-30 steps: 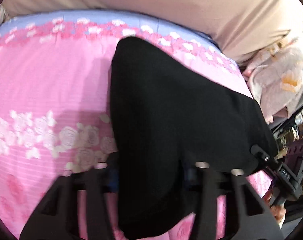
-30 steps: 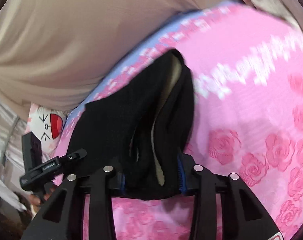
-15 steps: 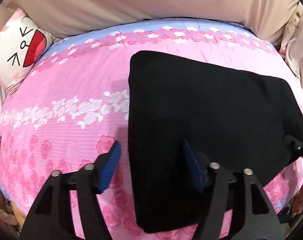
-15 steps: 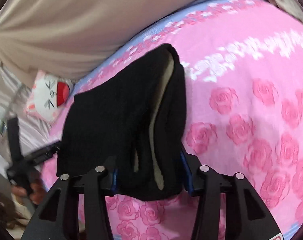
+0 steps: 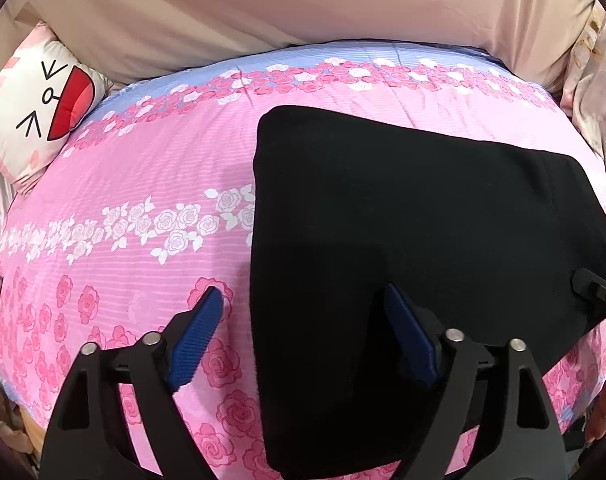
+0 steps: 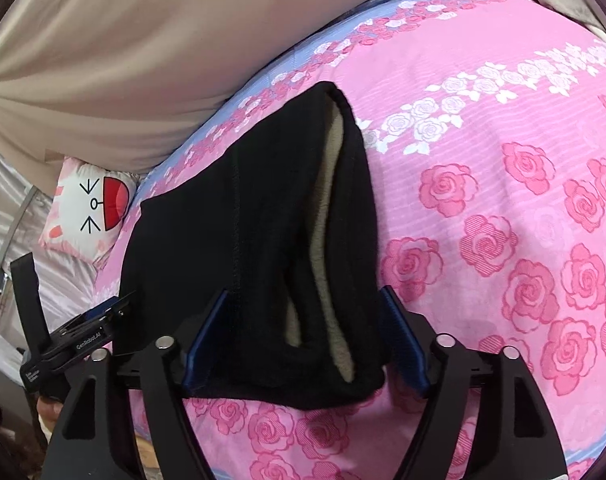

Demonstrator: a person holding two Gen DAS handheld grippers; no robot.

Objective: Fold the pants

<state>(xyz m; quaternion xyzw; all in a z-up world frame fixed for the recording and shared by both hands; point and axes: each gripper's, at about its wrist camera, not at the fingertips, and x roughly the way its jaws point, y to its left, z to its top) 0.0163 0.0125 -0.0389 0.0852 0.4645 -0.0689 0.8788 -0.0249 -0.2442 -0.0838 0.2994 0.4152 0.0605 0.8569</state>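
The bed [image 5: 151,184] is covered with a pink bedspread that carries bands of roses: large dark pink roses near the front edge, a row of white roses across the middle, and a pale blue strip with small pink and white roses at the far edge. Behind the bed hangs a beige cloth [image 5: 303,4] that fills the whole background in both views. At the far left corner of the bed lies a white pillow [image 5: 35,108] with a cartoon face and a red open mouth; in the right wrist view the same pillow [image 6: 91,208] rests on a light, shiny sheet beside the bedspread. At the far right of the left wrist view there is some pale patterned fabric [image 5: 595,92]. The black pants [image 5: 415,248] lie folded flat on the right part of the bedspread, reaching close to its front edge. In the right wrist view the end of the pants [image 6: 255,248] shows stacked layers with a light beige lining between them. The left tool [image 5: 303,332] is spread apart above the left edge of the pants and holds nothing. The right tool [image 6: 305,340] has its blue pads on both sides of the layered end, but I cannot tell if they press it.
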